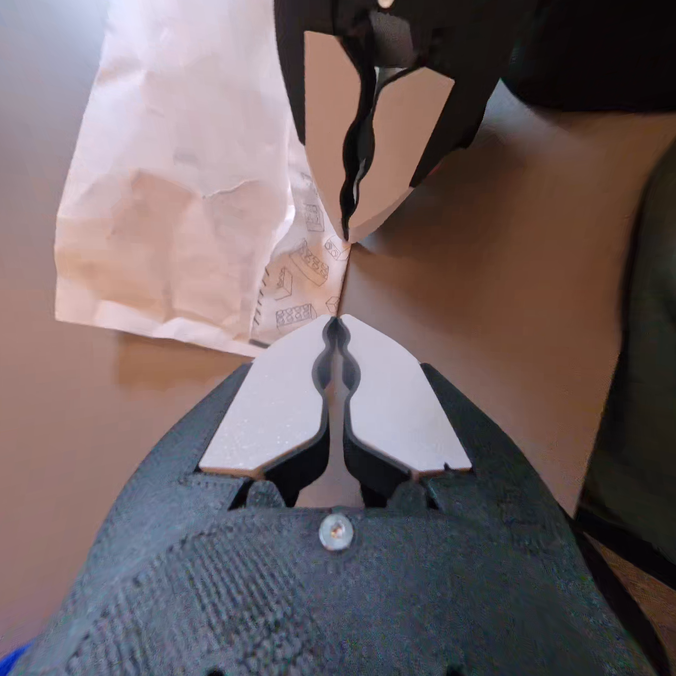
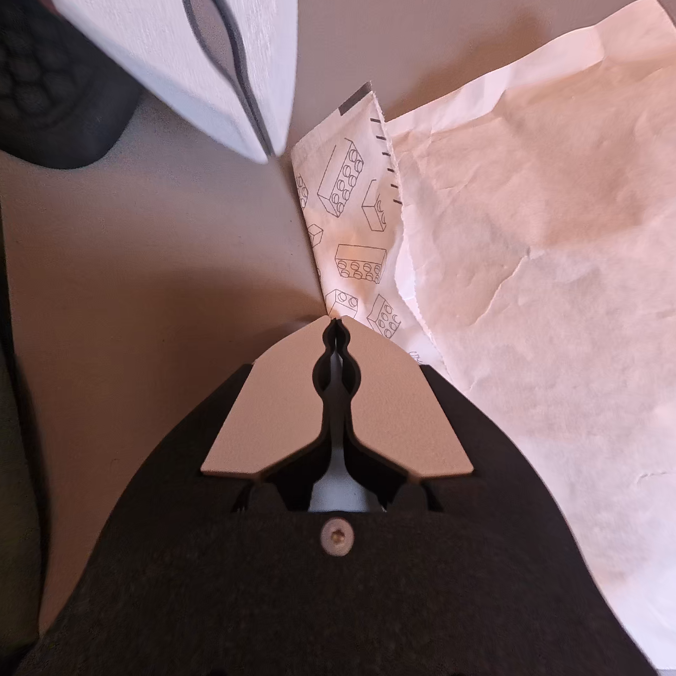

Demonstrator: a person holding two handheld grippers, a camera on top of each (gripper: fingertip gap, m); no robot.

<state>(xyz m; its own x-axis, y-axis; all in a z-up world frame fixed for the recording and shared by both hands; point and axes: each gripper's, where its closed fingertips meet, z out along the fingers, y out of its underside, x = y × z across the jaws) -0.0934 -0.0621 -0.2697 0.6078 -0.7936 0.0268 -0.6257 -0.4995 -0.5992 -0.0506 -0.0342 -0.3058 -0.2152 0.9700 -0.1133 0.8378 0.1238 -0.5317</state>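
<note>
Your crumpled white paper bag [image 1: 172,183] runs off the top edge in the left wrist view, and off the right edge in the right one. The closed tips of your right gripper [image 2: 335,321] cover the bag's printed corner. That dark rounded shape [image 2: 55,91] upper left stays too blurred to name.

Both grippers, L [image 1: 335,319] & R [image 1: 346,234], pinch paper bag [image 1: 175,205] edge.

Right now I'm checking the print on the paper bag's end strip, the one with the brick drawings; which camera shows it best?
The right wrist view: the brick-printed strip lies open and sharp, from its dark end mark down to that hand-held gripper. The left wrist view shows the strip smaller, blurrier and partly folded.
</note>
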